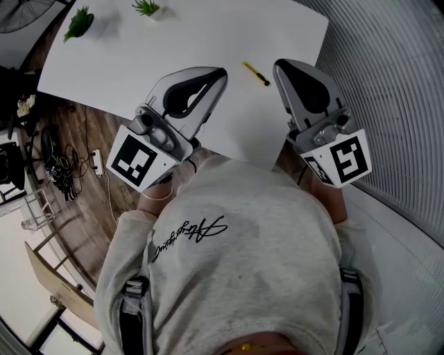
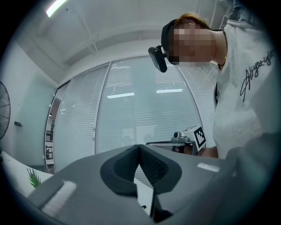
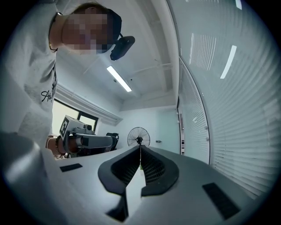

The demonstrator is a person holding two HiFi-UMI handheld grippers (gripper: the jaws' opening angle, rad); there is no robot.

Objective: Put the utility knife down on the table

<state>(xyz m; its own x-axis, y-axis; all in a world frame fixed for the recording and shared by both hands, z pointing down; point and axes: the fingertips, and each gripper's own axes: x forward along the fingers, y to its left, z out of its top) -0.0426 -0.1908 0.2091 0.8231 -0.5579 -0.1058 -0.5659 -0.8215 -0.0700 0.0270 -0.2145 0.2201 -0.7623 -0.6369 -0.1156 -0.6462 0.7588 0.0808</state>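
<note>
Standing at the near edge of a white bench (image 1: 208,35) in a grey sweatshirt (image 1: 229,236) with black script across the chest, holds a gripper in each hand, both pointed roughly level out over the bench top.

Presents the left gripper (image 1: 219,75) with jaws pressed together tip to tip and nothing between them, its marker cube (image 1: 137,159) closest to the body. Presents the right gripper (image 1: 282,68) in the same way, with jaws closed on each other and empty, the ribbed pads (image 3: 151,167) meeting at a thin seam, its marker cube (image 1: 343,161) also drawn back near the body.

Has the yellow utility knife (image 1: 255,73) lying flat on the bench, seen from the head view between the two sets of jaw tips, a little nearer the right gripper and free of both.

Takes in, farther along the bench, two small green plants (image 1: 78,23) (image 1: 147,7) at the far edge, well apart from the knife.

Takes in wood flooring (image 1: 90,132) to the left of the bench with a tangle of dark cables (image 1: 66,177), and a wall of pale slatted blinds (image 1: 388,83) to the right.

Catches, in the right gripper view, a standing fan (image 3: 138,137) far across the room, just above the closed jaw tips, under a ceiling strip light (image 3: 119,79).
</note>
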